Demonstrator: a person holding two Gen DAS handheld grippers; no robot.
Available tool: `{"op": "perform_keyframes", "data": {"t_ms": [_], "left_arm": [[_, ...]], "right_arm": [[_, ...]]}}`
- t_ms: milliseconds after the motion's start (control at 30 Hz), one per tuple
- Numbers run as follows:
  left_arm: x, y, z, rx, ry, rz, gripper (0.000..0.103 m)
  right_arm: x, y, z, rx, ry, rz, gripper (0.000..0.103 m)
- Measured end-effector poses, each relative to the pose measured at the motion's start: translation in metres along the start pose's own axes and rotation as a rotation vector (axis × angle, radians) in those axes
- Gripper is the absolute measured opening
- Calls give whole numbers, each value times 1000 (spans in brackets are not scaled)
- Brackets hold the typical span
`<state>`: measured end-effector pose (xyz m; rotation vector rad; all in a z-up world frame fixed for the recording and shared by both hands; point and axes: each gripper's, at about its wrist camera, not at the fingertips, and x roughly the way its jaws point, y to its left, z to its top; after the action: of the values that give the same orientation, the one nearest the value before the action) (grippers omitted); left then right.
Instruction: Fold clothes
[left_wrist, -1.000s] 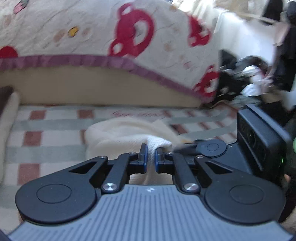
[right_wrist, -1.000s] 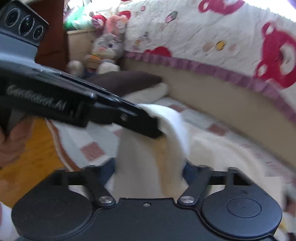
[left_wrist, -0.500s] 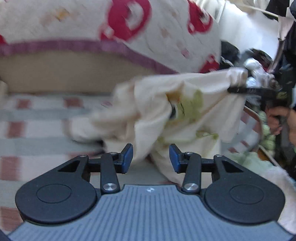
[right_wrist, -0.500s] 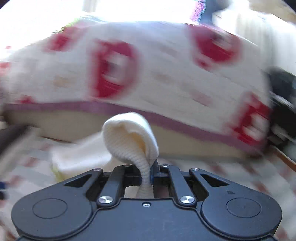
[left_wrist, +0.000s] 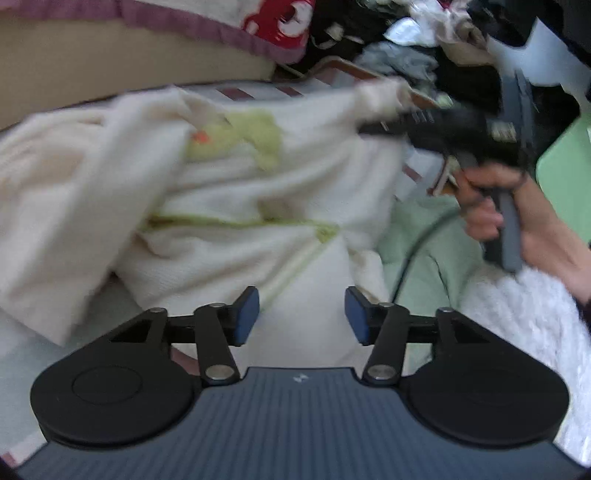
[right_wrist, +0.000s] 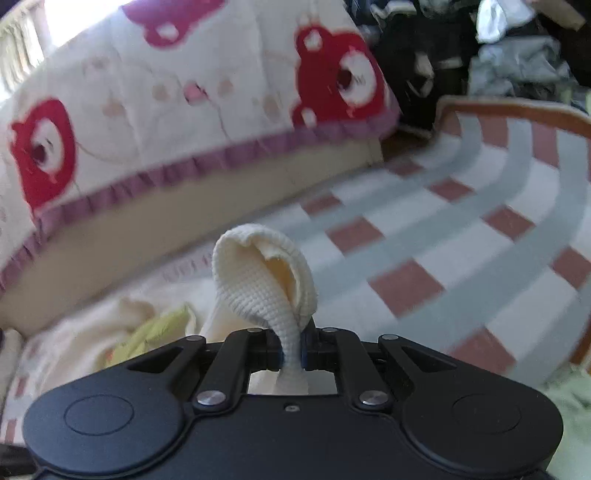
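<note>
Right tongs (right_wrist: 291, 360) clamped on the ribbed cuff (right_wrist: 264, 273) of a cream knit sweater (left_wrist: 229, 206), drawing it out over the checked bed (right_wrist: 461, 229) for spreading. Left tongs (left_wrist: 302, 317), jaws opening with nothing pinched, hover near the hem to regrip.

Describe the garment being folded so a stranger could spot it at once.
Find the checked bedsheet below the bear-print quilt. On it lies a cream knit sweater, one ribbed cuff pinched in the right gripper. Its lime-green print and stitching set it apart from the plain mint garment beside it.
</note>
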<state>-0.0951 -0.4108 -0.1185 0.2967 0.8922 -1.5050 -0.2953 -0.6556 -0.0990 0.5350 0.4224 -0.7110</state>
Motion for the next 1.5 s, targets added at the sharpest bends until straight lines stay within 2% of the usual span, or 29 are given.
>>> {"op": "perform_keyframes", "data": {"t_ms": [133,200,267,500,633,700,733,800,833,867,933,967,1067,1167,1267,1333,1400,1500], "left_arm": [[16,-7,-10,54,71,61,66],[23,-6,-11,34,139,108,69],[25,-3,-14,-5,170,132,69],[24,7,-27,-114,185,120,73],[35,8,-30,-143,167,97,90],[40,6,-28,-145,139,110,91],[41,5,-27,-133,126,125,89],[43,3,-25,-111,100,155,71],[42,4,-24,-98,94,171,53],[40,5,-23,-83,95,189,32],[35,8,-21,-68,81,231,14],[29,8,-19,-67,51,279,13],[8,-7,-8,95,-45,473,13],[-22,-6,4,154,-126,595,13],[-54,10,5,127,-168,690,13],[-75,18,1,135,-192,756,13],[-93,21,6,140,-212,796,13],[-114,25,19,129,-251,839,13]], "right_arm": [[9,7,1,-20,6,10,9],[11,6,3,-14,-6,27,9],[9,3,5,7,-13,43,9],[5,-5,7,83,-35,115,9],[4,-3,5,99,-53,127,9],[3,-3,3,108,-58,118,9],[3,-3,2,113,-60,113,9],[2,-4,1,131,-61,106,10],[0,-7,0,153,-62,112,10],[-2,-9,0,172,-62,122,10],[-6,-8,-1,176,-58,128,10],[-8,-6,-1,167,-57,125,10],[-10,7,-1,110,-49,138,10],[-9,22,-4,53,-26,126,10],[-9,30,-9,52,-6,144,10],[-9,41,-13,44,19,201,10],[-10,61,-19,-23,46,245,10],[-17,93,-30,-101,48,260,10]]}}
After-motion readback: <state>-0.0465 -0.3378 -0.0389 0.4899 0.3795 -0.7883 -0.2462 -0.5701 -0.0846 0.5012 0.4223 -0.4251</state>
